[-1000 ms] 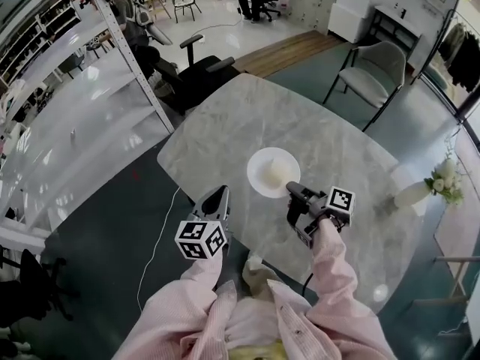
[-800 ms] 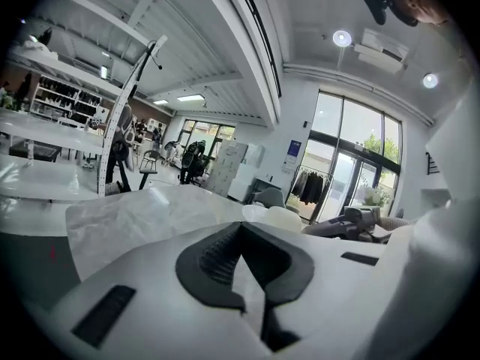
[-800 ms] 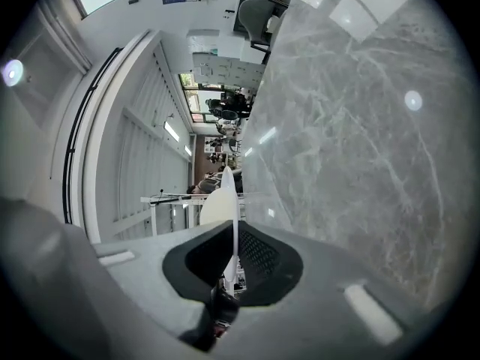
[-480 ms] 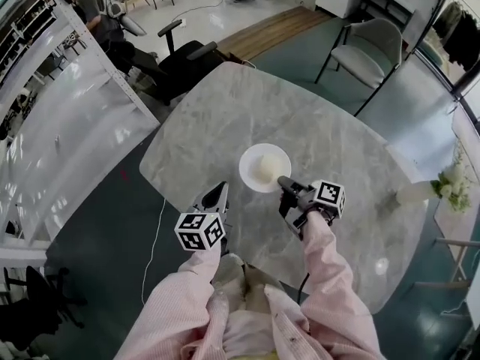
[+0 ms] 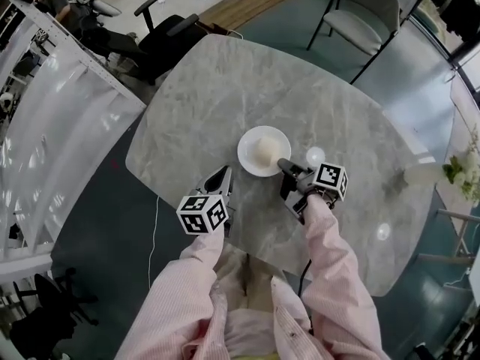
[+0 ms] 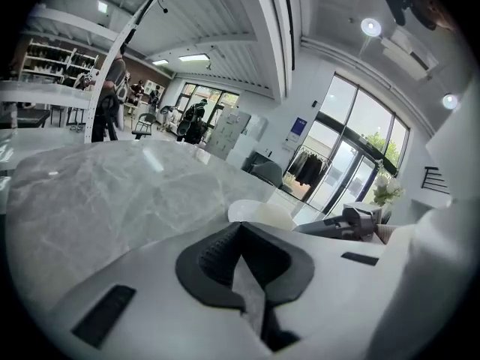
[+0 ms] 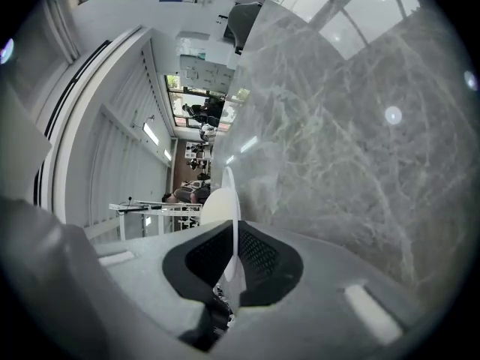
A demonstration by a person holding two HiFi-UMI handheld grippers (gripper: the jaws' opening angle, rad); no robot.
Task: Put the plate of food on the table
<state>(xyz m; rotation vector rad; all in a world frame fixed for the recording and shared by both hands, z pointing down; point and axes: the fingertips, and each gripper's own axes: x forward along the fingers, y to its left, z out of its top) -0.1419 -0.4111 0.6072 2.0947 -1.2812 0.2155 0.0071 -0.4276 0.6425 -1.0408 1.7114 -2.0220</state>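
Note:
A white plate carries a pale round bun over the near part of the grey marble table. My right gripper is shut on the plate's near rim; in the right gripper view the rim runs edge-on between the pads of that gripper. Whether the plate touches the tabletop I cannot tell. My left gripper hovers at the table's near edge, left of the plate, shut and empty. From the left gripper view, its jaws are closed, with the plate ahead.
A grey chair stands beyond the table's far right side and a black office chair at the far left. A vase of flowers sits at the right. Glass shelving runs along the left; a cable lies on the floor.
The head view has shifted, so the table sits higher in frame. The right gripper keeps its grip on the plate rim. The left gripper stays shut beside it.

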